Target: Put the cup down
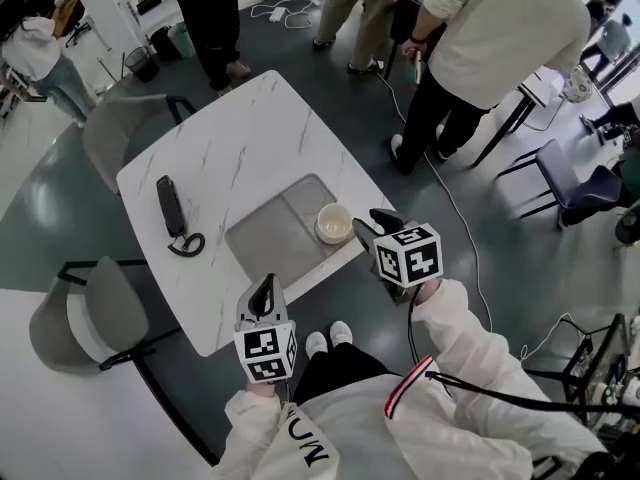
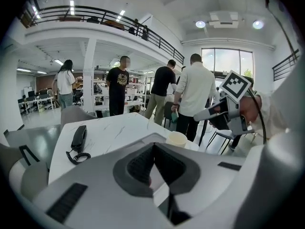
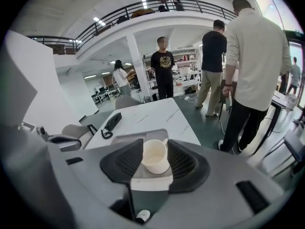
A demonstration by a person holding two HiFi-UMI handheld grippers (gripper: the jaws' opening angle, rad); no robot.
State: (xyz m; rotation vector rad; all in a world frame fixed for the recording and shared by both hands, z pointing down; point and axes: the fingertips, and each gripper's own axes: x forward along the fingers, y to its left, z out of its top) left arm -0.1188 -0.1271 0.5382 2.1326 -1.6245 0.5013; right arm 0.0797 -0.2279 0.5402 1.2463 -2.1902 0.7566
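You are at a white marbled counter [image 1: 250, 118] on a dark grey-green floor [image 1: 330, 88], in an open hall with a railed upper gallery [image 3: 157, 6] and strip lights. Grey chairs [image 1: 120, 138] stand at the far-left corner and at the left edge. Several people [image 1: 500, 28] stand beyond the far side with their backs mostly to you, and a cable trails across the floor beside them.

The cup [image 1: 333, 223] stands upright on the grey tray [image 1: 270, 236], at the tray's right edge. Your right claw [image 1: 368, 224] is spread moderately, its tips just beside the cup (its own camera frames the cup in the gap, and I cannot tell whether the pads touch it). Your left claw [image 1: 265, 293] is closed on nothing, over the near edge of the counter. A black telephone handset [image 1: 170, 206] lies well left of the tray.

Dark lettering on your white top is cut off; only "UN" reads.
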